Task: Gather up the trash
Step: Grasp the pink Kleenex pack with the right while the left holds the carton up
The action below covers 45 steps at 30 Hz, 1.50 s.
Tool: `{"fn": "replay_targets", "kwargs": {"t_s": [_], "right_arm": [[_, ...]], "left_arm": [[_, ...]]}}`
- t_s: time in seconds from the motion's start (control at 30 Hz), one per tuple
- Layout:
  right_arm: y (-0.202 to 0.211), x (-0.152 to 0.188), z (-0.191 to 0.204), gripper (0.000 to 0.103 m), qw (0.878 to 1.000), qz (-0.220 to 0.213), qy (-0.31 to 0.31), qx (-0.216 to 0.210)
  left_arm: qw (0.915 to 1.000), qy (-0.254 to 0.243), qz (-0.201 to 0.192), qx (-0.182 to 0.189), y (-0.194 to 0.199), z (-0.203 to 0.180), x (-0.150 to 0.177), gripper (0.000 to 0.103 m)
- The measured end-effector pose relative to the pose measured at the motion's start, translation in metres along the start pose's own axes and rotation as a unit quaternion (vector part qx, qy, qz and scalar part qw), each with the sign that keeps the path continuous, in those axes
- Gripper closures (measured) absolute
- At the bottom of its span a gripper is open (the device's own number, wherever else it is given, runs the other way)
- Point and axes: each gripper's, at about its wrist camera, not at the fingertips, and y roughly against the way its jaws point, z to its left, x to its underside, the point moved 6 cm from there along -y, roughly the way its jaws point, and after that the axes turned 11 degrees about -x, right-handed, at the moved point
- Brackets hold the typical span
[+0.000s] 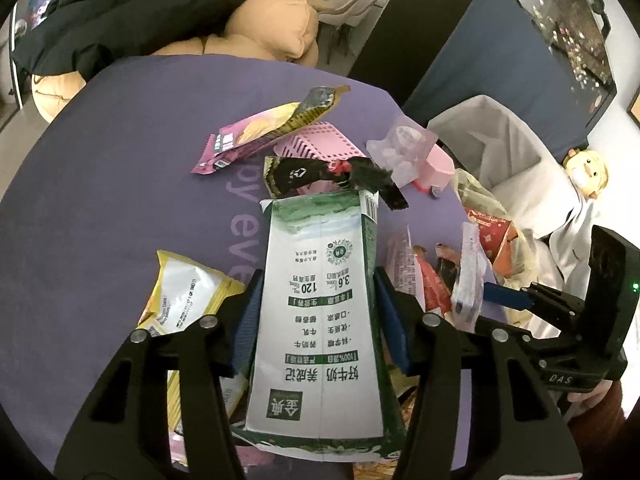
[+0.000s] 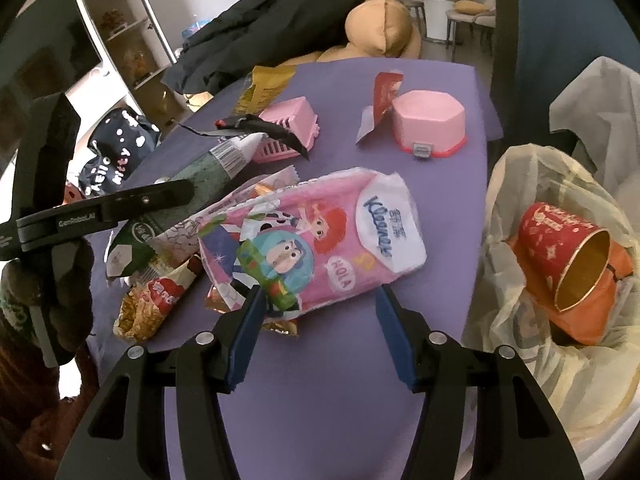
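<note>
My left gripper [image 1: 316, 292] is shut on a green and white milk carton [image 1: 320, 320], its pads pressed on both sides. The carton also shows in the right wrist view [image 2: 192, 192], held by the left gripper [image 2: 120, 208]. My right gripper [image 2: 318, 308] is open around the near end of a pink Kleenex tissue pack [image 2: 316, 236] lying on the purple table [image 2: 320, 380]. It also shows in the left wrist view [image 1: 468, 276]. A trash bag [image 2: 532, 184] at the right holds a red paper cup [image 2: 560, 252].
Loose wrappers lie about: a yellow and white bag [image 1: 188, 292], a pink snack wrapper [image 1: 256, 132], a black wrapper [image 1: 320, 176], a noodle wrapper [image 2: 152, 304]. A pink basket [image 2: 292, 124] and a pink tub [image 2: 428, 120] stand farther back. A black coat [image 2: 272, 24] lies on tan cushions.
</note>
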Motion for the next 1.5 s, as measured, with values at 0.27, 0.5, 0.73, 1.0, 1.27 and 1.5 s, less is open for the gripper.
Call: {"fn": "replay_targets", "kwargs": {"t_s": [0.27, 0.5, 0.73, 1.0, 1.27, 1.5], "right_arm": [[0.012, -0.005, -0.009, 0.049, 0.999, -0.023, -0.012, 0.028], [0.032, -0.008, -0.019, 0.049, 0.996, -0.058, -0.037, 0.049], [0.034, -0.012, -0.020, 0.049, 0.995, -0.068, -0.037, 0.059], [0.030, 0.004, -0.034, 0.049, 0.987, -0.073, -0.141, 0.010], [0.000, -0.017, -0.044, 0.049, 0.985, -0.067, -0.158, -0.015], [-0.024, -0.041, -0.031, 0.090, 0.994, -0.041, -0.096, -0.013]], "left_arm": [[0.9997, 0.013, -0.018, 0.007, 0.013, 0.011, -0.003, 0.053], [0.9988, 0.034, -0.031, 0.019, 0.023, 0.025, -0.009, 0.053], [0.9985, 0.033, -0.040, 0.018, 0.030, 0.026, -0.010, 0.053], [0.9981, 0.043, -0.044, 0.010, 0.031, 0.030, -0.007, 0.053], [0.9986, 0.036, -0.038, 0.005, 0.024, 0.022, -0.007, 0.052], [0.9995, 0.022, -0.022, 0.005, 0.017, 0.016, -0.001, 0.052]]}}
